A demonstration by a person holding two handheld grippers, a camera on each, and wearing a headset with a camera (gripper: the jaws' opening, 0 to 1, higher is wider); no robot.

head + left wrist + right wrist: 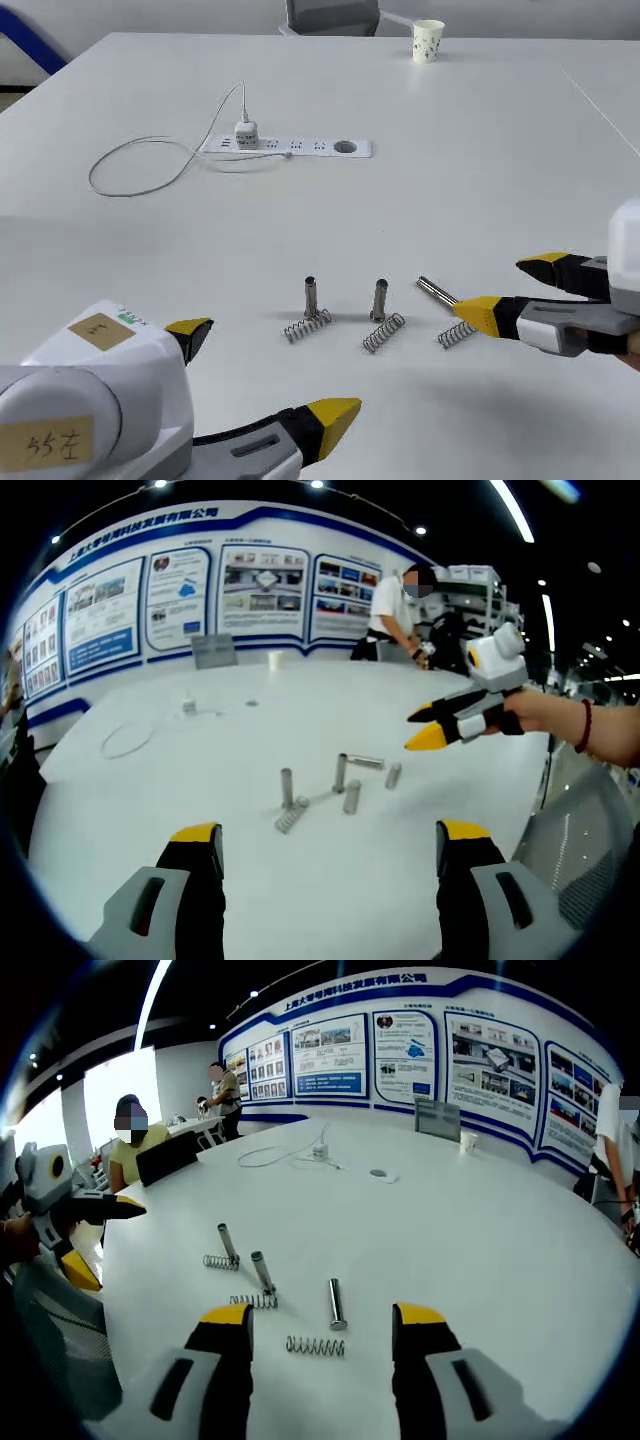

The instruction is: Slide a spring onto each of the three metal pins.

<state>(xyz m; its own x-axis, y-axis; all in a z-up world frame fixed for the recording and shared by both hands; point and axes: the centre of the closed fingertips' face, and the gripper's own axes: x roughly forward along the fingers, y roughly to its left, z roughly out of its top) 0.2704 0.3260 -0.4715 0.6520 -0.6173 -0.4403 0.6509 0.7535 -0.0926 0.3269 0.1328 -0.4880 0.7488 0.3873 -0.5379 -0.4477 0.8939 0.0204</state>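
- Yellow-tipped and spread wide, my left gripper (262, 378) hangs over the near-left part of the white table (480, 150). Its fingers are released, with nothing between them.
- To its right the left pin (311, 296) stands upright, long axis vertical.
- At that pin's foot lies the left spring (307, 326), flat on the table. Its axis slants from near-left to far-right, and its far end is just beside the pin's base.
- Next, the middle pin (380, 298) also stands upright, well apart from both my grippers.
- Beside its base lies the middle spring (384, 333), on the same slant as the first.
- Further right, the right pin (437, 291) lies flat, its axis running from far-left to near-right. Its near end points at my right gripper's lower jaw, and I cannot tell whether they touch.
- Just nearer to me lies the right spring (457, 334), slanting near-left to far-right, close beside that same jaw tip.
- At the right edge, my right gripper (510, 290) has its fingers released and grasps nothing. Its tips point left toward the lying pin.
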